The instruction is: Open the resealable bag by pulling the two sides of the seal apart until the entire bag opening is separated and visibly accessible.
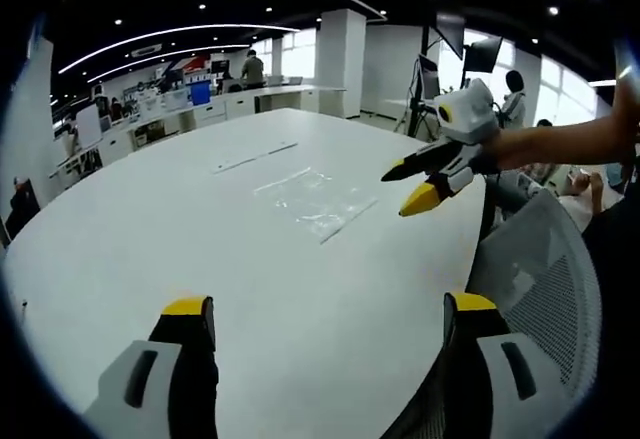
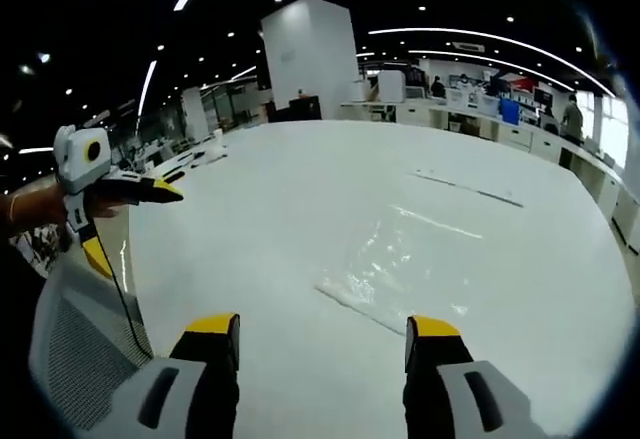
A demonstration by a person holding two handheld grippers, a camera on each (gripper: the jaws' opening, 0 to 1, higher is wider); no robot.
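A clear resealable bag (image 1: 315, 201) lies flat on the white table (image 1: 200, 249), its seal edge toward the table's right side. In the right gripper view the bag (image 2: 405, 264) sits just beyond my right gripper (image 2: 322, 339), which is open and holds nothing. My left gripper (image 1: 330, 317) is open too, well short of the bag, over bare table. The right gripper (image 1: 412, 186) enters the left gripper view from the right, hovering beside the bag's right edge with its yellow tips apart. The left gripper (image 2: 130, 221) appears at the left of the right gripper view.
A grey mesh chair back (image 1: 545, 279) stands at the table's right edge; it is also at lower left in the right gripper view (image 2: 85, 359). Two thin strips (image 1: 252, 157) lie farther back on the table. Desks, pillars and people fill the office behind.
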